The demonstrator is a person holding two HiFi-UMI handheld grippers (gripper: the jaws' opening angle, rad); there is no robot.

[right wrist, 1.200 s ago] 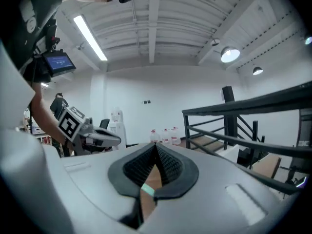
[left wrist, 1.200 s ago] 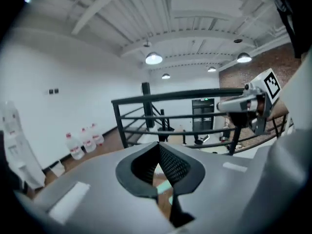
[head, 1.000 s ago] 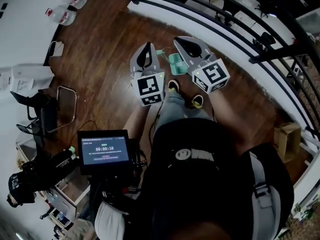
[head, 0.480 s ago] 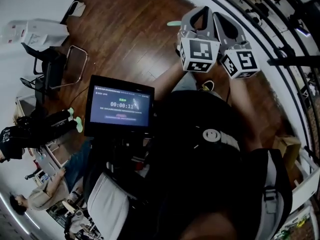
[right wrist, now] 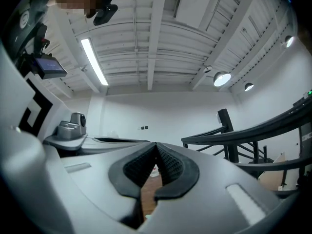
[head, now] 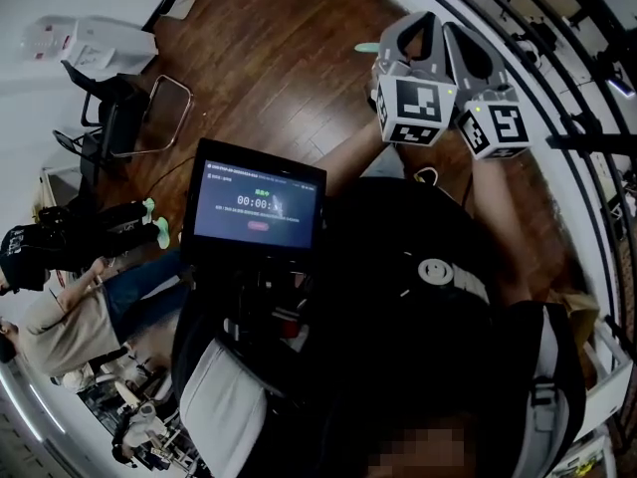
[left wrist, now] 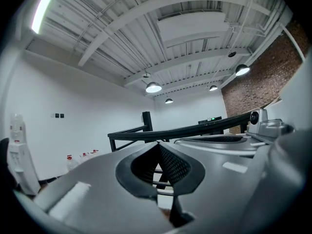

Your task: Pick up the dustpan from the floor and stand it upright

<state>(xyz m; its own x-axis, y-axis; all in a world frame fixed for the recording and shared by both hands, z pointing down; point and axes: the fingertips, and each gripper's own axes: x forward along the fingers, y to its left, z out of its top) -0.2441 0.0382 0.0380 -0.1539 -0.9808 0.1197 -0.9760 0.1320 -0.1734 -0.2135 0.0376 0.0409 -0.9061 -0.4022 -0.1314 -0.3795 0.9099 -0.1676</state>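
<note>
Of the mint-green dustpan [head: 366, 47], only a thin sliver shows in the head view, on the wood floor just left of my left gripper [head: 413, 30]; the rest is hidden behind the gripper. That gripper is shut and empty, its black pads meeting at the tips [left wrist: 158, 143]. It points roughly level at a black railing. My right gripper [head: 466, 53] is held close beside it on the right. It too is shut [right wrist: 156, 144], with nothing between the pads, and faces the white wall. Neither gripper touches the dustpan.
A curved black railing [head: 557, 88] runs along the right. A mounted screen [head: 258, 207] sits on the person's chest. A metal chair [head: 149, 118] and white bags [head: 105, 43] stand at the left wall, and a seated person [head: 90, 317] is at lower left. Water bottles [left wrist: 80, 158] line the far wall.
The head view has swung away from the floor. Both grippers have risen together and stayed shut. The dustpan, plainly seen between them a second ago, is now almost hidden.
</note>
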